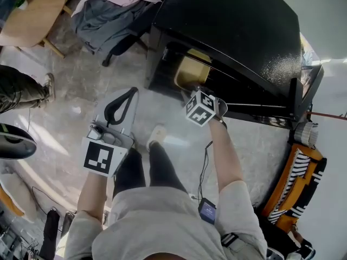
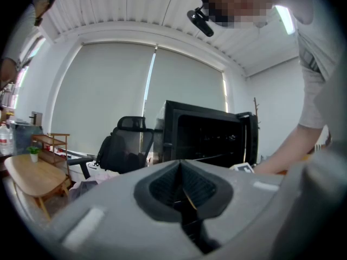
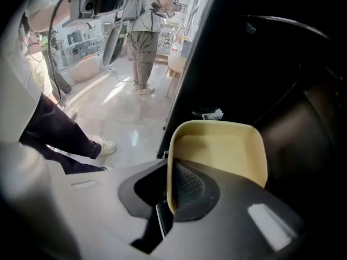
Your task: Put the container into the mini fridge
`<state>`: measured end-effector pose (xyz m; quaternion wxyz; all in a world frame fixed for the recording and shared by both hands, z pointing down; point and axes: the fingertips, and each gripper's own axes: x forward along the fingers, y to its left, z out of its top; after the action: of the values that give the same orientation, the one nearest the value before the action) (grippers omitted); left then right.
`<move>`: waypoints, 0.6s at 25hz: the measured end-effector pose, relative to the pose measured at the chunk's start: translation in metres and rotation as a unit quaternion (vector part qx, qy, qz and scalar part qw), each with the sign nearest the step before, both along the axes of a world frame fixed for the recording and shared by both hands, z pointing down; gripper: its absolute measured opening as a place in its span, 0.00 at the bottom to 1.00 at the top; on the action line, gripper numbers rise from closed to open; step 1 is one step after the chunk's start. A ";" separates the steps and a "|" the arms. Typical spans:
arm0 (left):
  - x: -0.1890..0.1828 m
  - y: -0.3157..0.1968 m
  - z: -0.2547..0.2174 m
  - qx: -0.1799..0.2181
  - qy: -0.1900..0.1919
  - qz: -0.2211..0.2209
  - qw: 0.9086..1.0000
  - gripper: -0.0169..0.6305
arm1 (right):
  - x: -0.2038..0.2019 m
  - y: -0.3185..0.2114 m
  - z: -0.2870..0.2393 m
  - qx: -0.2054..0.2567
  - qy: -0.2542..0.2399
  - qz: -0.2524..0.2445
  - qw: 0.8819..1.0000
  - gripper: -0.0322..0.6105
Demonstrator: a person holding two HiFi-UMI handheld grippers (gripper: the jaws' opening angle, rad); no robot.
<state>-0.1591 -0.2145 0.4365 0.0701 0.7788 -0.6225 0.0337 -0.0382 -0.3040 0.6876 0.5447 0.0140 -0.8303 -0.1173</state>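
A pale yellow container (image 3: 219,156) is pinched by its near rim between the jaws of my right gripper (image 3: 169,191). It sits just inside the black mini fridge (image 1: 238,31), whose door (image 1: 306,93) stands open at the right. In the head view the container (image 1: 191,71) shows in the fridge opening beyond my right gripper (image 1: 201,106). My left gripper (image 1: 120,108) hangs over the floor to the left, jaws together with nothing between them. In the left gripper view the left gripper (image 2: 181,186) points toward the open fridge (image 2: 209,137).
An office chair (image 1: 116,15) draped with clothes stands left of the fridge. A wooden table (image 1: 32,18) is at the far left, and a person's leg (image 1: 21,88) stands nearby. An orange and black bag (image 1: 295,180) lies at the right. Crumpled paper (image 3: 210,114) lies inside the fridge.
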 end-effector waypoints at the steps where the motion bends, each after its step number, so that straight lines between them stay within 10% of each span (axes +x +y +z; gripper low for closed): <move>1: 0.001 -0.001 0.001 -0.001 0.000 -0.001 1.000 0.03 | 0.001 -0.002 0.002 -0.001 0.003 -0.002 1.000 0.06; 15: 0.013 -0.008 0.006 -0.008 -0.001 -0.020 1.000 0.03 | 0.009 -0.029 0.001 0.030 0.015 -0.029 0.999 0.09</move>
<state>-0.1462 -0.2226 0.4428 0.0760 0.7657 -0.6375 0.0377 -0.0288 -0.3332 0.6883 0.5529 0.0051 -0.8181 -0.1582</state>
